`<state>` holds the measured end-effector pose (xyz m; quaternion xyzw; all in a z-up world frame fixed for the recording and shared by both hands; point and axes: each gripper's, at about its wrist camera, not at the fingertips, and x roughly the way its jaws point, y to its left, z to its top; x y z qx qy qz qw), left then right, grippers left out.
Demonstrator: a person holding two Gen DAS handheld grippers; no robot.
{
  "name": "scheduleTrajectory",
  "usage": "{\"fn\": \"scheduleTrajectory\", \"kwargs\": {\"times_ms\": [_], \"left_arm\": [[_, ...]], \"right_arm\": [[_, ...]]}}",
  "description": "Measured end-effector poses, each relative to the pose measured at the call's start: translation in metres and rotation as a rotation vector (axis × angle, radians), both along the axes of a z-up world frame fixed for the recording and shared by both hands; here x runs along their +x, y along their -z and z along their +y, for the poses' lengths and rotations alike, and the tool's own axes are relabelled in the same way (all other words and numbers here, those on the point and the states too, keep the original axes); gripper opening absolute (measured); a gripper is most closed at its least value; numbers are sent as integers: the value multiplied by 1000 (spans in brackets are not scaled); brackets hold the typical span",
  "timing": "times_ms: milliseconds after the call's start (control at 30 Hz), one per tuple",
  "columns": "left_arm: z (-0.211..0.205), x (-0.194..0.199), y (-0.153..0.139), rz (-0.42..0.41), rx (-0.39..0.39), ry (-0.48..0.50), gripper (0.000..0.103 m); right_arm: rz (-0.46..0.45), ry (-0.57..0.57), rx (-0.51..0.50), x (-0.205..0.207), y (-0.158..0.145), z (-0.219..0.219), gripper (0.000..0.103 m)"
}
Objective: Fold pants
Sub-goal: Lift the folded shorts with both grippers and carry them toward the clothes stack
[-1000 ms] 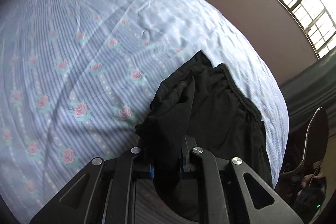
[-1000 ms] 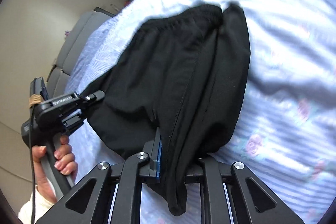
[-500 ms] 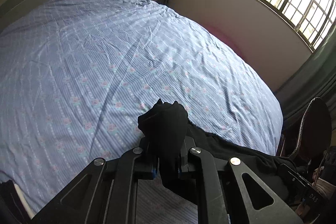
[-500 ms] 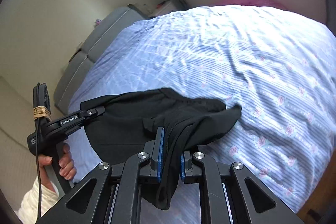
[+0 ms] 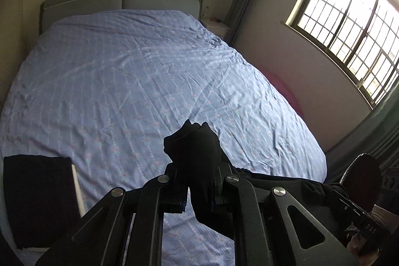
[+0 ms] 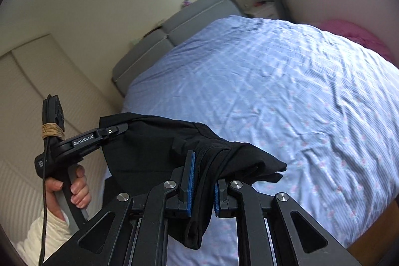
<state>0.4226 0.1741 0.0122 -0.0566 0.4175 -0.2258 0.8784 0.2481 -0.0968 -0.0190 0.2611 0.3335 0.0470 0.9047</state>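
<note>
Pants [image 6: 159,156] now lifted clear off bed [image 5: 139,81], stretched between left gripper [image 5: 198,191] and right gripper [image 6: 202,188]; both clamped tight on fabric; ready for laying flat.

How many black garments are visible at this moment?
2: black pants held up between both grippers; a folded black garment on the bed's near left corner. Others may be out of view.

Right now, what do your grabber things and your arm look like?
Both grippers are black, with silver bolts and blue finger pads. The left gripper says GenRobot.AI in white, has a grey handle, a black cable and tan string wound round it. The hand wears a white sleeve.
</note>
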Motion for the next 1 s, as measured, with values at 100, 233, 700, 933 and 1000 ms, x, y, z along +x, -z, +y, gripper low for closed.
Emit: {"fn": "scheduleTrajectory", "kwargs": {"times_ms": [100,233,700,933,1000], "left_arm": [[54,-15,-22,-34,-3,-20,14],[131,-27,-43,-48,-18,-18,14],[348,-36,-74,-7,-63,-140,14],[400,3,-54,60,-71,-127,14],[410,27,-45,88,-85,-97,14]], "right_arm": [[-37,-46,-2,-7,-21,45,13],[-70,-66,1,-15,-39,118,13],[-73,-222,11,-12,-62,341,13],[-34,-225,40,10,-46,400,13],[-16,-207,34,25,-40,413,13]]}}
